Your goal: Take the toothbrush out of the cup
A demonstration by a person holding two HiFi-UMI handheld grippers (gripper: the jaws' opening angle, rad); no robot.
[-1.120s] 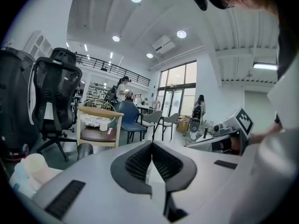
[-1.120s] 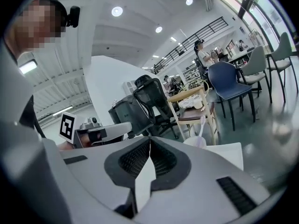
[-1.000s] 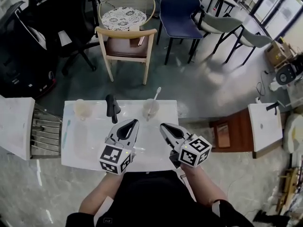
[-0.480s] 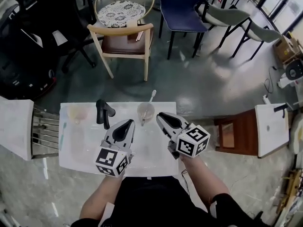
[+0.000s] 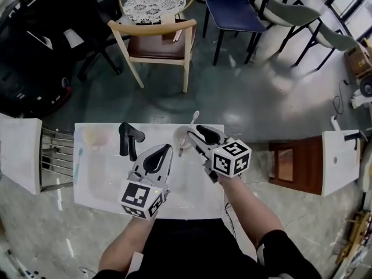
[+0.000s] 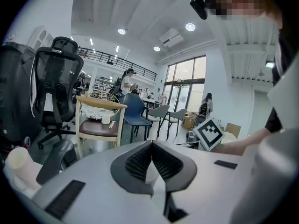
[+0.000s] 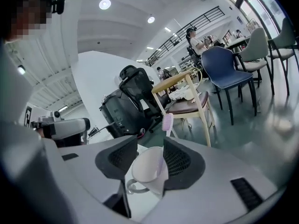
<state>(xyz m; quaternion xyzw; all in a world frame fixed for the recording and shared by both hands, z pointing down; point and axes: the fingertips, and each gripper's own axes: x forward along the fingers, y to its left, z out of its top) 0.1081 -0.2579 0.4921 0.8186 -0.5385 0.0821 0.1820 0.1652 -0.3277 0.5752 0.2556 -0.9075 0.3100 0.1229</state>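
right gripper lined up on the cup, toothbrush not out yet
right gripper (image 7: pixel 150 146) jaws are opening and straddle the cup (image 7: pixel 145 171) near the table's (image 5: pixel 104 179) top edge, frame centre. pads aren't pressing, likely widened to clear the rim. toothbrush (image 7: pixel 167 124) leans on the cup's right wall, pink head above the rim. left gripper (image 5: pixel 165 151) is clenched on nothing, parked lower left of the cup, probably just kept clear.
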